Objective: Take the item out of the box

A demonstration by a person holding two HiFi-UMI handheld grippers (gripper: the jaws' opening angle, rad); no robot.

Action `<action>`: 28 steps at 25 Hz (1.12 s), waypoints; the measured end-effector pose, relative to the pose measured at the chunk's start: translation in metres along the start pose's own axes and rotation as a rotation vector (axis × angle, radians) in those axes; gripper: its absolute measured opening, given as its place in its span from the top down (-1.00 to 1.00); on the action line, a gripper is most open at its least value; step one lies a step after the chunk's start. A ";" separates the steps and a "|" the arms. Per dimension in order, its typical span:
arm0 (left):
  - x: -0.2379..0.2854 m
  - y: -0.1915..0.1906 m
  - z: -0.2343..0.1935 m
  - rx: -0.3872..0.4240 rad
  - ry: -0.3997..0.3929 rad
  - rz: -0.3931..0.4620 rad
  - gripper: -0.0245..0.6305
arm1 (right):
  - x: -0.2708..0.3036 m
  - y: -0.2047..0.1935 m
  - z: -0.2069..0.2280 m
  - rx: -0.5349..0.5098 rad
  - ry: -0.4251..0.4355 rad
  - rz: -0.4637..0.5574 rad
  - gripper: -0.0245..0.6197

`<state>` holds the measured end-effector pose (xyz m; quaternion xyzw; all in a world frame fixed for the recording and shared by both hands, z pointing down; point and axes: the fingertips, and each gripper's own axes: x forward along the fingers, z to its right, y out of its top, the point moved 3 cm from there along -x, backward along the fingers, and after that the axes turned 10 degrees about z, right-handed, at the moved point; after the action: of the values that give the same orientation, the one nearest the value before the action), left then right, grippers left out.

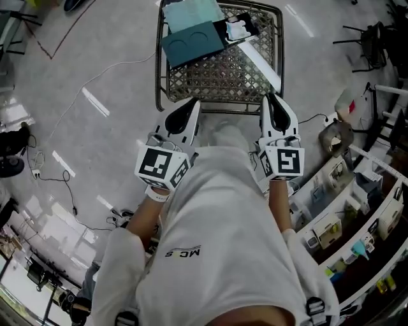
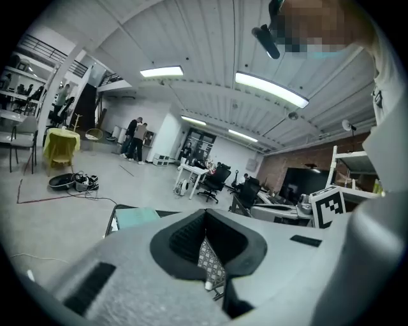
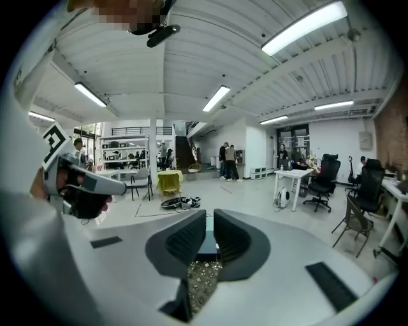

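Observation:
A dark teal box (image 1: 191, 41) lies on a wire-mesh table (image 1: 223, 79) in the head view, with a paler teal sheet (image 1: 191, 13) behind it and a black tray holding a white item (image 1: 239, 28) to its right. Both grippers hover at the table's near edge, short of the box. My left gripper (image 1: 193, 103) has its tips together and nothing in it; its own view shows the box (image 2: 137, 218) far ahead to the left. My right gripper (image 1: 271, 97) stands open by a narrow gap, empty, with mesh (image 3: 203, 277) seen through the gap.
A white strip (image 1: 261, 60) lies on the mesh at the right. A white cable (image 1: 95, 79) runs over the floor on the left. Shelves of small goods (image 1: 347, 216) stand at the right, with a brown round object (image 1: 336, 137) and black chairs (image 1: 373, 41) beyond.

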<state>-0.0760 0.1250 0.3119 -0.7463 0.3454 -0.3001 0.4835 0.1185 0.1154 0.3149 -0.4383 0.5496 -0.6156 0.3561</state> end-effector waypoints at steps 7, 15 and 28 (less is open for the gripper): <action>0.059 0.000 -0.024 0.001 -0.009 -0.052 0.85 | 0.068 -0.032 0.020 0.059 0.056 -0.105 0.83; 0.110 -0.009 -0.044 -0.019 0.032 -0.085 0.85 | 0.129 -0.067 0.052 0.034 0.110 -0.159 0.83; 0.168 -0.051 -0.090 -0.077 0.121 -0.125 0.85 | 0.245 -0.153 0.094 -0.095 0.215 -0.286 0.70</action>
<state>-0.0371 -0.0412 0.4104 -0.7649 0.3380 -0.3607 0.4130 0.1240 -0.1225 0.5031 -0.4599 0.5449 -0.6769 0.1828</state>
